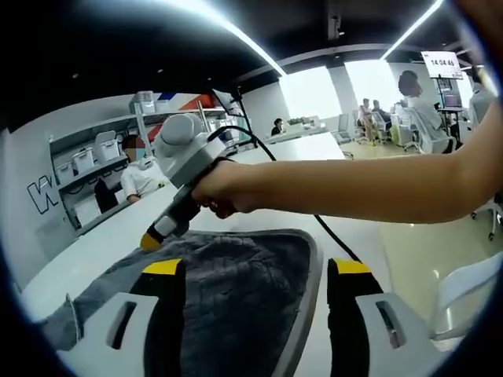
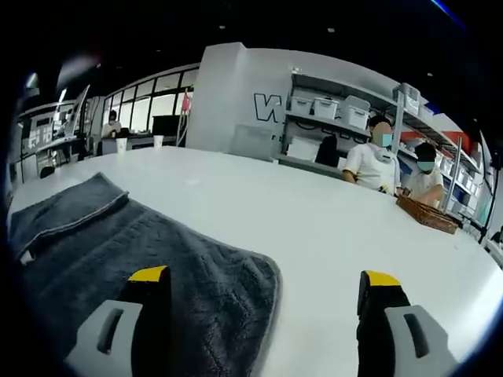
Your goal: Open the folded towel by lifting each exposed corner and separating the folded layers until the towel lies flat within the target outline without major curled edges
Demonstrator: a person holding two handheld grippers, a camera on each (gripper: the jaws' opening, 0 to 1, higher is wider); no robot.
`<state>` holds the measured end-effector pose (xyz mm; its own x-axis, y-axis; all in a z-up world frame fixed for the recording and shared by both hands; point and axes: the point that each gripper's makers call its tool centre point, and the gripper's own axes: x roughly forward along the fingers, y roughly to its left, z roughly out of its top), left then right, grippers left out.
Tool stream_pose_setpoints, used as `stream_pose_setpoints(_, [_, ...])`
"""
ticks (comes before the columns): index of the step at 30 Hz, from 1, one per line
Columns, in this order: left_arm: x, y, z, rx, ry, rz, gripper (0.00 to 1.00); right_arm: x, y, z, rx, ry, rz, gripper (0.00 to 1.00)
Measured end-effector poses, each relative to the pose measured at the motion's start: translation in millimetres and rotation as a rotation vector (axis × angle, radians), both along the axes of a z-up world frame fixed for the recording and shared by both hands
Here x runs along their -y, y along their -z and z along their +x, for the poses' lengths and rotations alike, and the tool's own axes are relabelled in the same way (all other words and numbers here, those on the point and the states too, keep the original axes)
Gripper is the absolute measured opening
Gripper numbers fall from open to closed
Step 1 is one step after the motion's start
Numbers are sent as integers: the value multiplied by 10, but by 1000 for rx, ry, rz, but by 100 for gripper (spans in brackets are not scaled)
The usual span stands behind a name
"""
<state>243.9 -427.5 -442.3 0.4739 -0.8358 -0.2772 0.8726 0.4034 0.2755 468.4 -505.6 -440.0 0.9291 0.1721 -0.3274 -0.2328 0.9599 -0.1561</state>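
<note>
Both grippers hover with fingers spread, grasping nothing. Grey towel (image 2: 141,243) lies on the white tabletop (image 2: 330,228), its rounded corner between the right gripper (image 2: 263,302) fingers; left gripper (image 1: 255,294) is above cloth.

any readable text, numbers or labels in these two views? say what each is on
"14 04 46" on a white sign hanging at the back of the room, left gripper view; digits small, so not certain.
"W" large outlined letter on the white wall, right gripper view; the rest is cut off.
Nothing readable on the shelf bins.
</note>
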Motion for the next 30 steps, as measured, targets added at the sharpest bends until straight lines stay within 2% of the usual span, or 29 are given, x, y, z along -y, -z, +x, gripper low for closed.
stream_pose_setpoints(4, [-77,-28,-2,-3,-3,-5,66,-39,24,-19,-10,-5,3,96])
stream_pose_setpoints(9, [-102,-30,23,0,-9,-5,66,-70,46,-35,-13,-9,4,93])
stream_pose_setpoints(14, [-159,-55,45,10,-11,-11,62,-131,34,-76,-9,-29,8,83])
stream_pose_setpoints(30, [-303,-65,65,-8,-39,-43,61,-147,19,-222,7,-31,38,82])
